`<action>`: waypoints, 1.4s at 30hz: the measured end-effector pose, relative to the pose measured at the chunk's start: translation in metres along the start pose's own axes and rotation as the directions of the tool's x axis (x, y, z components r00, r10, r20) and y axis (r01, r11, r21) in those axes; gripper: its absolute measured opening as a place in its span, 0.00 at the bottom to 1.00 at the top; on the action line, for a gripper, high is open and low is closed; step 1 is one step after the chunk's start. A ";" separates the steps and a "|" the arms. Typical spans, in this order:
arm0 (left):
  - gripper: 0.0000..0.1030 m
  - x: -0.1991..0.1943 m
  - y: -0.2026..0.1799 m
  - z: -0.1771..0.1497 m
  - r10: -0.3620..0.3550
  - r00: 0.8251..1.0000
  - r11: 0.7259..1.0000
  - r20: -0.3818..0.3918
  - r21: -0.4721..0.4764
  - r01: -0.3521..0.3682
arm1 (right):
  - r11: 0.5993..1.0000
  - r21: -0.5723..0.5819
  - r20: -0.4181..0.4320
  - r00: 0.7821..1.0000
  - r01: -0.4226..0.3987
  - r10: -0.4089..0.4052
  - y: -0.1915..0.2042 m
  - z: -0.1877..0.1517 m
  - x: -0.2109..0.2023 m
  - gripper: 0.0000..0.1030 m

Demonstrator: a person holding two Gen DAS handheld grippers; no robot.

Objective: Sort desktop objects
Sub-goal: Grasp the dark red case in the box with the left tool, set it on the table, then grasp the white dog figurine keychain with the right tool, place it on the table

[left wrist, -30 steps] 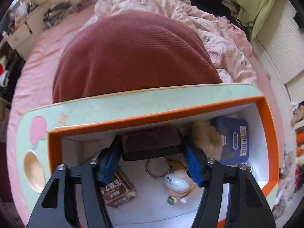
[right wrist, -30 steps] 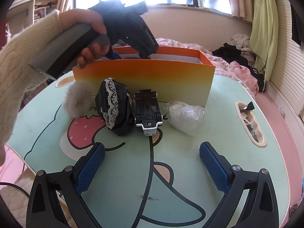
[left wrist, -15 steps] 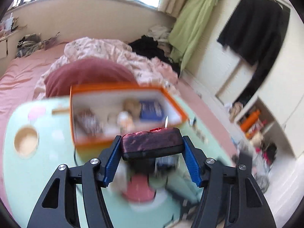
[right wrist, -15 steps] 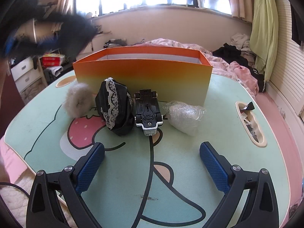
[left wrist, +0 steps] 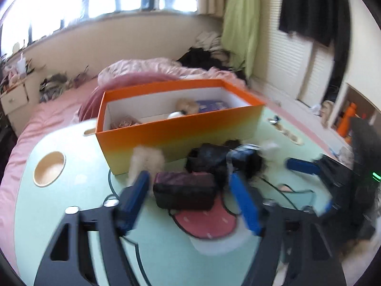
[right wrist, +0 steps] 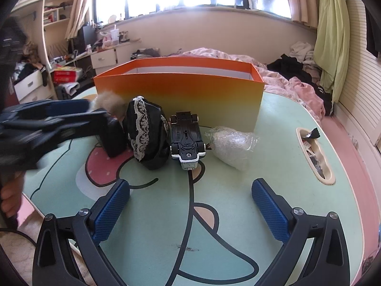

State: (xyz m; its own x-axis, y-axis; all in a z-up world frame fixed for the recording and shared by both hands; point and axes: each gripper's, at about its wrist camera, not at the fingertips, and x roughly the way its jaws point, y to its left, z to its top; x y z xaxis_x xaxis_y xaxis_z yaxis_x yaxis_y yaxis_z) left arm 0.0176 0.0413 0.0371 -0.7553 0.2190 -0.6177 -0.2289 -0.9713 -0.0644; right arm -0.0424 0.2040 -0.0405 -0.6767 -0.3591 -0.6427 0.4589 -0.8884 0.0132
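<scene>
The left gripper [left wrist: 189, 191] hangs low over the desk [right wrist: 226, 214] in front of the orange box [right wrist: 181, 100], and a dark maroon pouch [left wrist: 184, 190] sits between its blue fingers [left wrist: 245, 205]. In the blurred left wrist view a gap shows on each side of the pouch, so the fingers look spread rather than clamped on it, though the blur makes this uncertain. The pouch seems to rest on the desk, its long axis running across the gap from finger to finger, just in front of the fluffy pompom [right wrist: 109, 103] and beside the black lace-trimmed bag [right wrist: 147, 133]. The right gripper [right wrist: 190, 211] stands apart and empty, fingers wide, well back from the row of things: the lace bag, the overturned black toy car [right wrist: 187, 139] and the clear plastic-wrapped bundle [right wrist: 232, 144], all lined up against the box's near wall. The toy car lies straight ahead of the right fingers, its long axis pointing toward them, so a side-on grasp across its narrow width looks the natural next pick for that hand, while the pouch and pompom are nearer the left. Inside the box a few items can be made out, among them a blue card box [left wrist: 210, 106] and a fuzzy ball [left wrist: 187, 104].
</scene>
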 end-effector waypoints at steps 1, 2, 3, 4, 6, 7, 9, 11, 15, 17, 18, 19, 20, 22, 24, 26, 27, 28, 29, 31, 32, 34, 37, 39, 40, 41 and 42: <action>0.81 -0.004 -0.002 -0.002 0.014 1.000 1.000 0.001 0.015 -0.014 | 1.000 0.000 0.000 1.000 0.000 0.000 0.000 0.000 0.000 0.99; 0.81 -0.007 -0.005 -0.006 0.062 0.998 0.997 -0.011 0.039 -0.062 | 1.000 0.000 0.000 1.000 0.000 0.000 0.000 0.000 0.000 0.99; 0.81 -0.009 -0.006 -0.010 0.128 0.991 0.990 -0.037 0.058 -0.126 | 1.000 0.000 0.000 1.000 0.000 0.000 0.000 0.000 0.000 0.99; 0.81 -0.009 -0.008 -0.018 0.208 0.975 0.977 -0.079 0.072 -0.203 | 1.000 0.000 0.000 1.000 0.000 0.000 0.000 0.000 0.001 1.00; 0.81 -0.007 0.001 -0.032 0.255 0.959 0.967 -0.120 0.050 -0.251 | 1.000 0.000 0.000 1.000 0.000 0.000 0.000 0.000 0.000 1.00; 0.81 -0.006 0.008 -0.039 0.247 0.960 0.969 -0.135 0.020 -0.247 | 1.000 0.000 0.000 1.000 0.000 0.000 0.000 0.000 -0.001 1.00; 0.85 -0.002 0.023 -0.046 0.206 0.972 0.974 -0.116 -0.075 -0.215 | 1.000 -0.001 -0.001 1.000 0.001 -0.001 0.000 0.000 -0.001 1.00; 0.88 0.004 0.033 -0.045 0.217 0.970 0.966 -0.107 -0.121 -0.229 | 1.000 -0.003 -0.001 1.000 0.003 -0.003 0.000 -0.001 -0.001 1.00; 0.99 0.010 0.027 -0.043 0.189 0.976 0.975 -0.104 -0.101 -0.199 | 1.000 -0.001 -0.001 1.000 0.007 -0.007 -0.002 -0.002 -0.002 1.00; 0.99 0.008 0.025 -0.043 0.183 0.978 0.977 -0.103 -0.092 -0.192 | 1.000 -0.001 -0.010 1.000 0.012 -0.012 -0.003 0.000 -0.001 0.99; 0.99 0.009 0.026 -0.043 0.175 0.979 0.978 -0.105 -0.097 -0.185 | 1.000 -0.005 -0.014 1.000 0.015 -0.015 -0.003 0.002 -0.002 0.92; 0.99 0.010 0.027 -0.041 0.173 0.979 0.978 -0.104 -0.098 -0.184 | 1.000 -0.007 -0.012 1.000 0.012 -0.012 -0.003 0.004 -0.004 0.79; 0.99 0.010 0.029 -0.041 0.173 0.980 0.978 -0.102 -0.098 -0.183 | 1.000 -0.001 -0.007 1.000 -0.003 0.003 -0.004 0.008 -0.008 0.75; 0.99 0.009 0.026 -0.042 0.174 0.980 0.978 -0.099 -0.097 -0.184 | 0.997 0.039 0.024 0.997 -0.069 0.068 -0.012 0.030 -0.022 0.68; 0.99 0.009 0.026 -0.043 0.175 0.980 0.978 -0.098 -0.097 -0.185 | 0.981 0.126 0.099 0.986 -0.149 0.137 -0.026 0.069 -0.040 0.68; 0.99 0.011 0.028 -0.043 0.177 0.979 0.978 -0.097 -0.098 -0.186 | 0.963 0.178 0.088 0.978 -0.201 0.188 -0.033 0.110 -0.040 0.68; 0.99 0.010 0.029 -0.043 0.177 0.979 0.978 -0.096 -0.098 -0.187 | 0.958 0.179 0.033 0.975 -0.224 0.221 -0.031 0.133 -0.029 0.68; 0.99 0.011 0.029 -0.042 0.176 0.980 0.978 -0.096 -0.098 -0.185 | 0.956 0.169 -0.032 0.968 -0.240 0.249 -0.027 0.148 -0.015 0.67; 0.99 0.011 0.029 -0.042 0.176 0.980 0.978 -0.095 -0.098 -0.185 | 0.952 0.168 -0.126 0.952 -0.257 0.280 -0.021 0.164 0.007 0.65; 0.99 0.011 0.029 -0.043 0.174 0.980 0.978 -0.094 -0.097 -0.183 | 0.951 0.192 -0.247 0.926 -0.242 0.286 -0.016 0.179 0.040 0.55; 0.99 0.010 0.029 -0.043 0.174 0.980 0.978 -0.093 -0.097 -0.183 | 0.962 0.184 -0.304 0.919 -0.202 0.251 -0.011 0.185 0.059 0.54; 0.99 0.010 0.028 -0.045 0.173 0.981 0.979 -0.091 -0.094 -0.181 | 0.976 0.168 -0.350 0.917 -0.140 0.192 -0.008 0.189 0.082 0.54; 0.99 0.010 0.027 -0.046 0.173 0.981 0.979 -0.090 -0.094 -0.181 | 0.981 0.171 -0.432 0.888 -0.088 0.155 -0.004 0.187 0.115 0.54; 0.99 0.010 0.027 -0.046 0.172 0.981 0.979 -0.090 -0.094 -0.181 | 0.985 0.150 -0.498 0.854 -0.088 0.152 0.002 0.181 0.135 0.53; 0.99 0.010 0.027 -0.046 0.171 0.981 0.979 -0.089 -0.094 -0.180 | 0.987 0.131 -0.523 0.840 -0.090 0.146 0.006 0.176 0.143 0.54; 0.99 0.010 0.027 -0.046 0.171 0.981 0.979 -0.089 -0.094 -0.179 | 0.989 0.115 -0.556 0.820 -0.090 0.139 0.010 0.169 0.153 0.53; 0.99 0.010 0.027 -0.046 0.171 0.981 0.979 -0.089 -0.094 -0.179 | 0.991 0.109 -0.535 0.835 -0.080 0.126 0.011 0.168 0.154 0.52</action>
State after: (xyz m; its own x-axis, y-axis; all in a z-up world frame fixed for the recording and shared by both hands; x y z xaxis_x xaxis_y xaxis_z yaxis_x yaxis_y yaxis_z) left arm 0.0322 0.0132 -0.0067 -0.7253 0.0407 -0.6873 -0.0314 -0.9992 -0.0261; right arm -0.2386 0.0909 -0.0107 -0.1994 -0.2593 -0.9450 0.4465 -0.8825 0.1479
